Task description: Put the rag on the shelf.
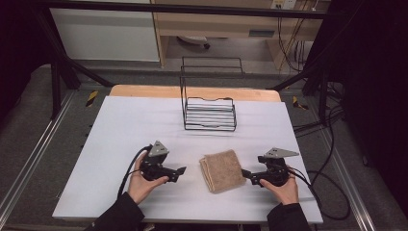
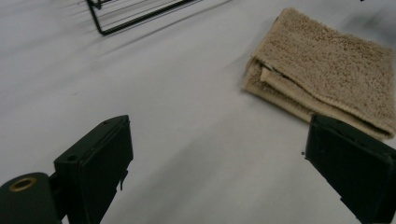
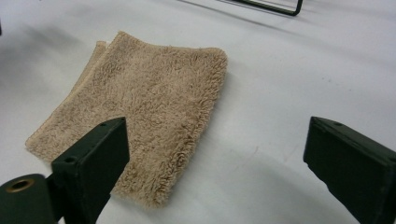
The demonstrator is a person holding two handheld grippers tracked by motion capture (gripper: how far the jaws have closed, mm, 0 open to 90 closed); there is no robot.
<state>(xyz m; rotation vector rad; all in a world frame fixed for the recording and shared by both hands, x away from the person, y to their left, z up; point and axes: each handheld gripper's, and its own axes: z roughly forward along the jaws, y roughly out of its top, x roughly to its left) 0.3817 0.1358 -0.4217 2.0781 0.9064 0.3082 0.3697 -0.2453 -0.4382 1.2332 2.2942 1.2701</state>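
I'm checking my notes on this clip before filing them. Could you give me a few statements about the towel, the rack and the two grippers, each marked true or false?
1. The folded tan towel lies flat on the white table. True.
2. The right gripper is clamped on the towel. False: its jaws stand wide open, nothing gripped.
3. The wire rack stands beyond the towel, toward the far edge. True.
4. The towel hangs on the rack. False: it lies on the table, apart from the rack.
5. The left gripper is open. True.

Counter (image 1: 120, 130) open left and front; wire rack (image 1: 210, 113) blocks the back centre, folded towel (image 1: 222, 170) sits between both grippers.
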